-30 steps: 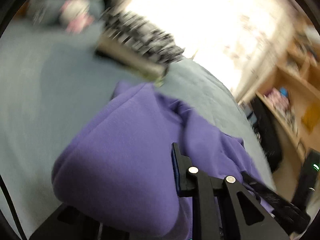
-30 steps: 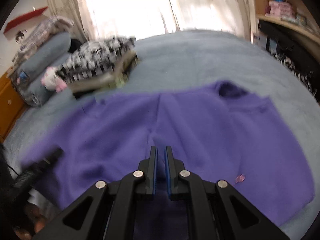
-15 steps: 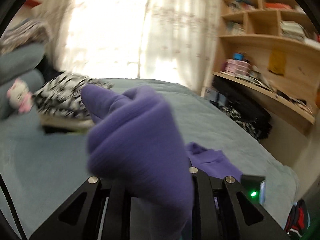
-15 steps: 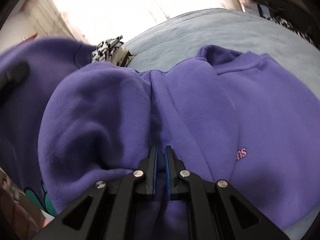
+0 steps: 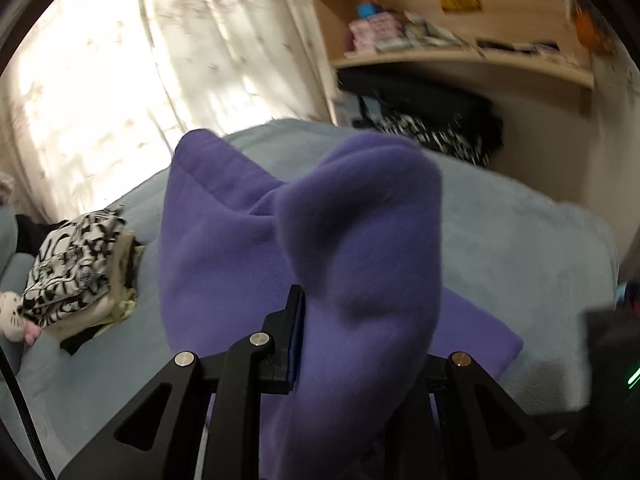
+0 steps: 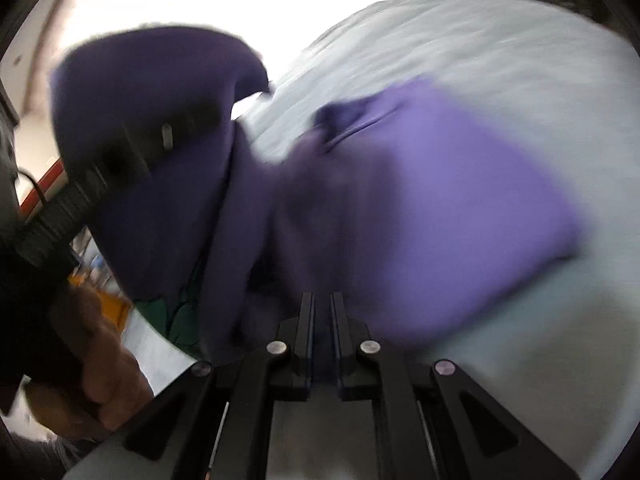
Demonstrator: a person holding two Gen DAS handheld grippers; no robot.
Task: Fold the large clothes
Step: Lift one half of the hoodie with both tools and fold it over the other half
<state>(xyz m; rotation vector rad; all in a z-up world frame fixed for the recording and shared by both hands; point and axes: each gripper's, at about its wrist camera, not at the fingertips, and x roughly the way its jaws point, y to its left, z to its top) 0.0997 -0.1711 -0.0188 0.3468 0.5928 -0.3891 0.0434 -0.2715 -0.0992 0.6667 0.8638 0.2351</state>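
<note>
1. Purple fleece fills both wrist views: a large purple sweatshirt point(image 5: 248, 240) lies partly on the grey-blue bed point(image 5: 520, 248) and partly lifted above it.
2. The left hand-held gripper point(image 5: 352, 344) is clamped on a thick bunch of the sweatshirt; the cloth bulges up over the jaws and hides the right finger, so only the left finger with its blue pad shows.
3. The right hand-held gripper point(image 6: 322, 320) has its jaws nearly together, with a thin fold of the sweatshirt point(image 6: 440, 200) apparently pinched between them, though blur makes that contact hard to confirm.
4. In the right wrist view, the left hand-held gripper point(image 6: 120, 160) appears as a dark bar to the left of the sweatshirt's flat part, wrapped in a raised hump of the cloth.
5. A person's hand point(image 6: 92, 372) shows below that hump, at the lower left edge.
6. The flat part of the sweatshirt, with its neckline facing the far side of the bed, lies spread on the bed cover.
7. Left of the sweatshirt in the left wrist view sits a stack of folded clothes point(image 5: 76, 268), topped by a black-and-white patterned piece.
8. A small white and pink plush toy point(image 5: 14, 316) lies just beside that stack, further left of the sweatshirt.
9. Behind the sweatshirt hang pale curtains point(image 5: 160, 60), with wooden shelves point(image 5: 460, 52) to the upper right.
</note>
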